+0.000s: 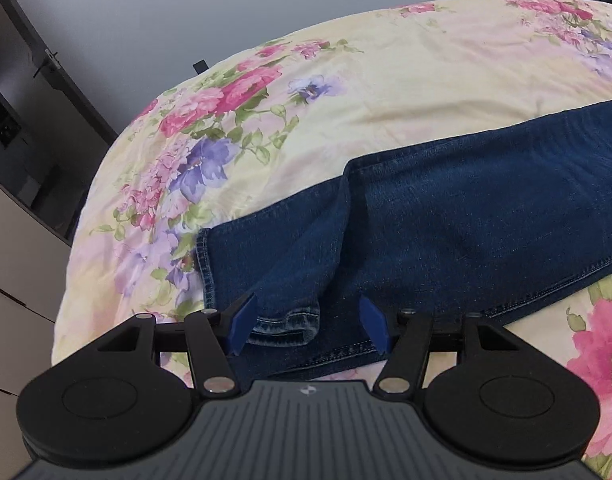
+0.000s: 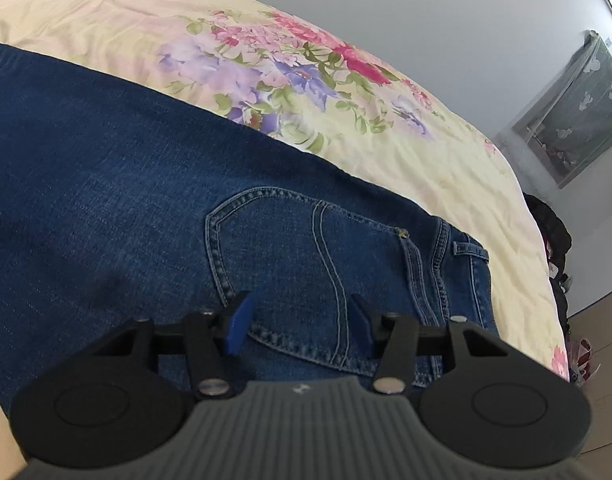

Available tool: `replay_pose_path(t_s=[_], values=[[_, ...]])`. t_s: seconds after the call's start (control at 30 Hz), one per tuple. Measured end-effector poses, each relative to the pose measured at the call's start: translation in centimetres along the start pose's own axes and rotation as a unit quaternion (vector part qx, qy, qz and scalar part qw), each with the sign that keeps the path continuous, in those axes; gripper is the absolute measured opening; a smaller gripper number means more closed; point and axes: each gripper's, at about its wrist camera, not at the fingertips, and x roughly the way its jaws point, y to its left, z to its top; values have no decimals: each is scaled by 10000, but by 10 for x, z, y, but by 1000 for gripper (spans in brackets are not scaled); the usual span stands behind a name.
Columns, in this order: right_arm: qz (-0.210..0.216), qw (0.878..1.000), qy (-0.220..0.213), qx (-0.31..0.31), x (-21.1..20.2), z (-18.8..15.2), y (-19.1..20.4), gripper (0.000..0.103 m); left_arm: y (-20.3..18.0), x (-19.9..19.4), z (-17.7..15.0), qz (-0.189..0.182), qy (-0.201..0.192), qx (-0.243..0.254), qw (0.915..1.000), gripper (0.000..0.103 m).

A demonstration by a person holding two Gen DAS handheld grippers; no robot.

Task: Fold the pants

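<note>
Dark blue jeans [image 1: 465, 208] lie on a floral bedsheet [image 1: 405, 80], folded lengthwise with one leg on the other. In the left wrist view the leg hems are near; the upper hem [image 1: 286, 326] is bunched and curled up. My left gripper [image 1: 307, 326] is open, its blue fingers on either side of that curled hem, just above the cloth. In the right wrist view the seat of the jeans [image 2: 106, 168] shows, with a back pocket [image 2: 282, 264] and the waistband [image 2: 465, 256] to the right. My right gripper [image 2: 300, 326] is open over the pocket's lower edge.
The bed fills both views; its edge falls away at the left in the left wrist view, beside a dark door frame [image 1: 54, 64] and pale furniture [image 1: 10, 248]. In the right wrist view a framed panel [image 2: 573, 108] leans on the wall and dark items [image 2: 553, 232] lie beyond the bed's right edge.
</note>
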Motion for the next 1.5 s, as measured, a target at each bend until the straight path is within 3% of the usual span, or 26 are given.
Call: replay_pose_path(t_s=[0.07, 0.17, 0.27, 0.37, 0.43, 0.57, 0.63, 0.73, 0.83, 0.97, 1.03, 1.07, 1.1, 1.17, 1.23, 1.3, 1.33, 1.37, 1.43, 1.5], values=[[-100, 9999, 41, -3, -2, 1, 1, 49, 3, 15, -1, 142, 68, -127, 9998, 66], [-180, 9997, 92, -139, -5, 4, 3, 50, 16, 31, 2, 477, 155, -133, 9987, 46], [-248, 9993, 164, -226, -6, 4, 4, 54, 43, 38, 17, 1118, -59, -361, 9931, 43], [-287, 9991, 241, -200, -5, 6, 5, 54, 80, 41, 29, 1538, -171, -1083, 9820, 43], [-341, 9990, 236, -173, -6, 7, 4, 54, 98, 39, 28, 1506, -162, -1478, 9774, 43], [-425, 9989, 125, 134, -18, 4, -1, 54, 109, 26, 0, 827, -63, -2091, 9744, 43], [-419, 9985, 117, 343, -26, 0, -2, 54, 111, 19, -20, 484, -40, -2528, 9663, 43], [-381, 9977, 127, 553, -38, -10, 3, 54, 121, 10, -53, -107, -94, -3556, 9345, 43], [-302, 9973, 134, 651, -49, -20, 12, 54, 129, 11, -85, -631, -149, -4625, 8842, 42], [-207, 9972, 48, 724, -66, -31, 23, 54, 134, 26, -114, -1146, -246, -5560, 8229, 42], [-100, 9960, 68, 886, -74, -36, 26, 54, 134, 34, -123, -1295, -299, -5910, 7957, 42], [-35, 9952, 95, 977, -78, -39, 27, 54, 136, 39, -124, -1379, -321, -6018, 7860, 42], [9, 9944, 119, 1049, -81, -42, 28, 54, 138, 41, -123, -1369, -344, -6059, 7829, 39], [72, 9931, 167, 1154, -89, -49, 33, 54, 142, 39, -116, -1231, -341, -5982, 7911, 16], [150, 9917, 214, 1263, -93, -55, 37, 54, 142, 38, -107, -905, 21, -5795, 8099, 13], [157, 9902, 224, 1370, -98, -62, 41, 54, 140, 35, -112, -881, 123, -5840, 8069, 13], [165, 9897, 233, 1405, -98, -64, 43, 54, 139, 33, -117, -902, 102, -5911, 8015, 18], [178, 9892, 252, 1435, -98, -66, 45, 54, 138, 31, -122, -978, 64, -6014, 7929, 30], [228, 9885, 299, 1463, -99, -70, 49, 54, 138, 32, -137, -1299, -17, -6404, 7570, 42], [289, 9890, 301, 1421, -97, -71, 53, 54, 139, 38, -150, -1581, -49, -6727, 7229, 43]])
